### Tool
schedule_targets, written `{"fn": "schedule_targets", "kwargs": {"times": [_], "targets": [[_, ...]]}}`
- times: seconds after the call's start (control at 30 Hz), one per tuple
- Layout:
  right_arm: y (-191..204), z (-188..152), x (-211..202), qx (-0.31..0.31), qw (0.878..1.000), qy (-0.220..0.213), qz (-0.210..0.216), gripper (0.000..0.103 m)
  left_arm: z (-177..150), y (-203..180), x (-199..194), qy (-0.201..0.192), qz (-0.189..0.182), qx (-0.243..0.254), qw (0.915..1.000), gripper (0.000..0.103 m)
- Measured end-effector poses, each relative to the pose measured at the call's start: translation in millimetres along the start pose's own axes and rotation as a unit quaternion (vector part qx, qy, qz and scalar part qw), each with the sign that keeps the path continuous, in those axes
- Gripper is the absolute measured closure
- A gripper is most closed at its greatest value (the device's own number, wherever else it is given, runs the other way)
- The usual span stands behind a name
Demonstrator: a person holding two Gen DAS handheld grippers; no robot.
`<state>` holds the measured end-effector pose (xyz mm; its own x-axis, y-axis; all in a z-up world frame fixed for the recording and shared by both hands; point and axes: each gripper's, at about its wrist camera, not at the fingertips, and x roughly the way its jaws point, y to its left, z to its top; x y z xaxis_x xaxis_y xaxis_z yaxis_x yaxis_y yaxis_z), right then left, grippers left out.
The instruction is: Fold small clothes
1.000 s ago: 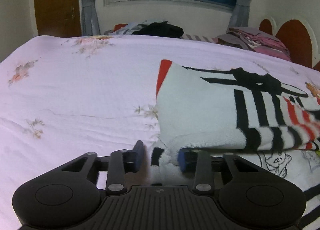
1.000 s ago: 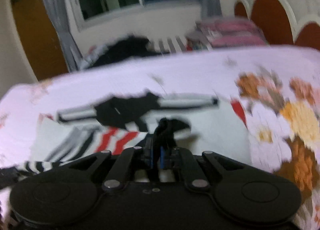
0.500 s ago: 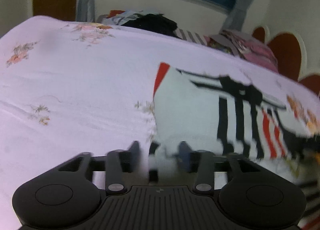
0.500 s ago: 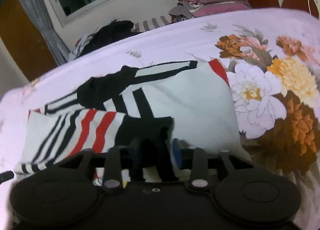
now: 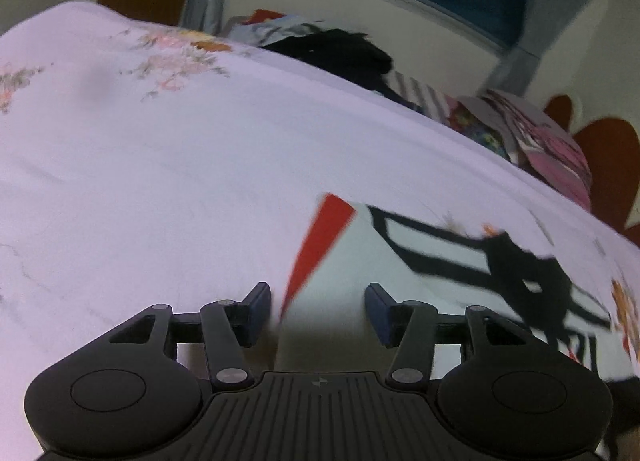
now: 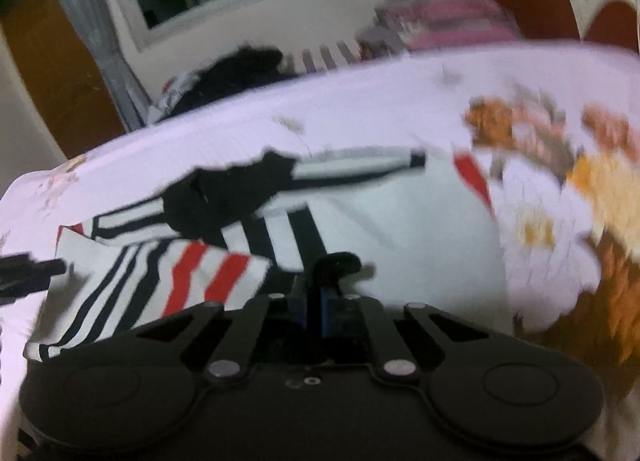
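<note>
A small white garment [image 5: 400,261] with black and red stripes lies half folded on the pale pink floral bed sheet [image 5: 160,181]. My left gripper [image 5: 318,307] is open. The garment's red-edged corner runs down between its fingers, and neither pad presses on it. In the right wrist view the garment [image 6: 420,229] spreads across the middle, with a red and black striped flap at its left. My right gripper [image 6: 320,301] is shut on a black fold [image 6: 336,261] of the garment, which sticks up above the pads. The left gripper [image 6: 28,273] shows at that view's left edge.
A loose heap of dark clothes [image 5: 336,49] and a folded pink stack [image 5: 552,149] lie at the bed's far end. The red-brown headboard [image 5: 608,165] stands at the right. Behind are a window, grey curtains and a brown door. Bare sheet stretches to the left.
My left gripper let go of the striped hem, opened wider and slid to the garment's red corner, rolling as it went. My right gripper opened briefly, then shut again on black fabric.
</note>
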<state>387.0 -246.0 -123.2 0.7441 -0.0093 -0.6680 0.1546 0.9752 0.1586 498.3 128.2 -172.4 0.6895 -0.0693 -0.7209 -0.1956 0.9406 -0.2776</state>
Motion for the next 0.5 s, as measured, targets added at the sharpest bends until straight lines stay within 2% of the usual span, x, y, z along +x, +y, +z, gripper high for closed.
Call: {"fn": "schedule_targets", "kwargs": {"times": [0.07,0.13,0.2,0.27,0.33,0.4,0.5], "targets": [[-1,4,-1,-0.021,0.999,-0.018,-0.021,0.097,5,0,12,-0.009,0.009,0.004,0.9999,0.051],[-7,2,13,-0.023,0.998,0.004,-0.053,0.099,7,2,22,-0.012,0.020,-0.001,0.9997,0.051],[-14,-4,28,-0.008,0.998,0.034,-0.059,0.099,8,2,27,-0.026,0.030,0.003,0.9992,0.051],[-11,-6,29,-0.021,0.997,0.032,-0.064,0.099,7,-1,29,-0.033,0.035,0.011,0.9988,0.051],[-12,-5,27,-0.016,0.997,0.033,-0.061,0.093,9,4,30,-0.038,0.030,-0.001,0.9988,0.051],[-15,-1,18,-0.003,0.998,0.016,-0.066,0.085,12,11,27,-0.037,0.028,-0.030,0.9985,0.051],[-9,6,2,-0.016,0.998,-0.020,-0.057,0.085,14,12,23,-0.040,0.035,-0.036,0.9979,0.050]]}}
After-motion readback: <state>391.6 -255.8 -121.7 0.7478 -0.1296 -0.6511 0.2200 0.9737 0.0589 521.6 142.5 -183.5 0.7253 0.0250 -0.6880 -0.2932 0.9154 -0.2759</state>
